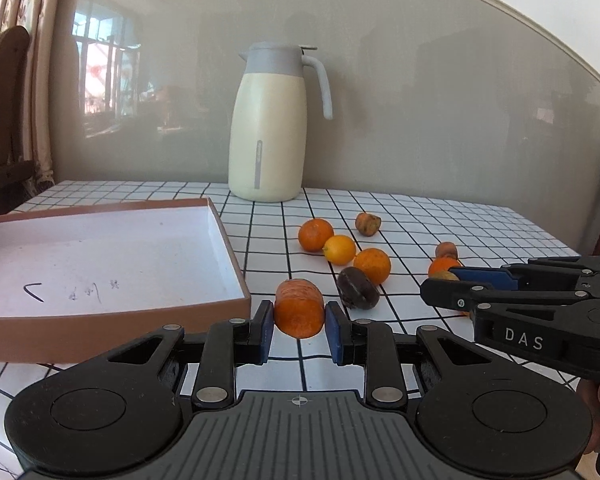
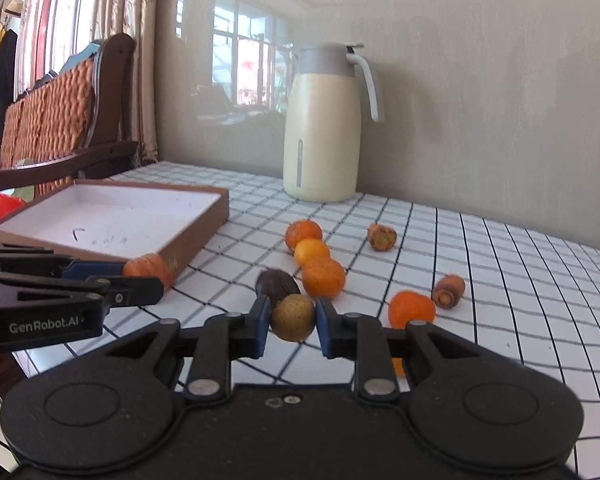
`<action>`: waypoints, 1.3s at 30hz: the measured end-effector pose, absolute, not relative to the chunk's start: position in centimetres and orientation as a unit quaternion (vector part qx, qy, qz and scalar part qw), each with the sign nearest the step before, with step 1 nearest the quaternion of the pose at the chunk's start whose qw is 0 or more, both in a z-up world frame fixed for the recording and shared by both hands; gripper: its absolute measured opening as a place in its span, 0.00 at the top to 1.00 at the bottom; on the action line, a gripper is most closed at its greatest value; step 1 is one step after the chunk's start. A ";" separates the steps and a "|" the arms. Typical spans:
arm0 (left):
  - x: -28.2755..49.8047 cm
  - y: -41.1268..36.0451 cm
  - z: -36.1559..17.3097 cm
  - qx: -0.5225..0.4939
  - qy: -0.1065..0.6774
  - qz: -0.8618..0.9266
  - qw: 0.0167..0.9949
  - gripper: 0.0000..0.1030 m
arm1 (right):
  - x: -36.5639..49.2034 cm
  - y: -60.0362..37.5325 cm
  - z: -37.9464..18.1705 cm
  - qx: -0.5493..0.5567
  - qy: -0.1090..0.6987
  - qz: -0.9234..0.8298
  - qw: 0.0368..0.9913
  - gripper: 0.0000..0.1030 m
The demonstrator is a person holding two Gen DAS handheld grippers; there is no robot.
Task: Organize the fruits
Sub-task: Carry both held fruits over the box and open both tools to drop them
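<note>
Orange carrot chunk (image 1: 300, 312) is sitting pinched between the blue-padded fingers of the left gripper (image 1: 299, 326), clear of the worktop (image 1: 420, 216), just right of the near right corner of the brown cardboard tray (image 1: 112, 264). Right gripper (image 2: 293, 320) is pinching a small tan-brown round fruit (image 2: 293, 317) between its fingers, likewise raised above the checked cloth. Tray is lying at the left, its white floor bearing only pen marks. Loose produce is remaining on the worktop to the right of the tray: 3 orange citrus in a row (image 1: 332, 250), 1 dark brown fruit (image 1: 358, 294), 1 further orange (image 2: 411, 309) and 2 carrot stubs (image 2: 382, 237). Cream thermos jug (image 1: 268, 128) is standing at the far wall.
</note>
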State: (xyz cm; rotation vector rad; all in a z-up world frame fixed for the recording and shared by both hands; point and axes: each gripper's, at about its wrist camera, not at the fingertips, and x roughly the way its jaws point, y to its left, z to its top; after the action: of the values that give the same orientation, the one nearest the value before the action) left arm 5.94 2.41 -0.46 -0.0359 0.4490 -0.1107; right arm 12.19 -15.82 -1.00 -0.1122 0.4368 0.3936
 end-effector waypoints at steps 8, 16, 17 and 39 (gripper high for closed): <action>4.0 7.6 1.4 -0.032 0.195 -0.002 0.980 0.73 | 12.0 -13.0 0.8 -0.046 0.191 0.224 0.955 0.84; 2.2 13.6 2.3 -0.043 0.176 0.069 0.981 0.73 | 12.1 -7.8 1.8 -0.055 0.176 0.275 0.944 0.84; 2.0 14.2 2.3 -0.041 0.174 0.078 0.981 0.73 | 12.2 -7.2 1.9 -0.055 0.174 0.280 0.943 0.84; 3.8 24.4 1.1 -0.067 0.176 0.176 0.966 0.73 | 18.7 0.9 0.4 -0.057 0.186 0.299 0.934 0.84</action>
State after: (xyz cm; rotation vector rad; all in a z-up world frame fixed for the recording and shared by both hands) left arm 3.83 24.39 1.09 -0.1359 0.3568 0.3561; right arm 18.67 0.92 0.42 -0.1170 0.3805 0.6119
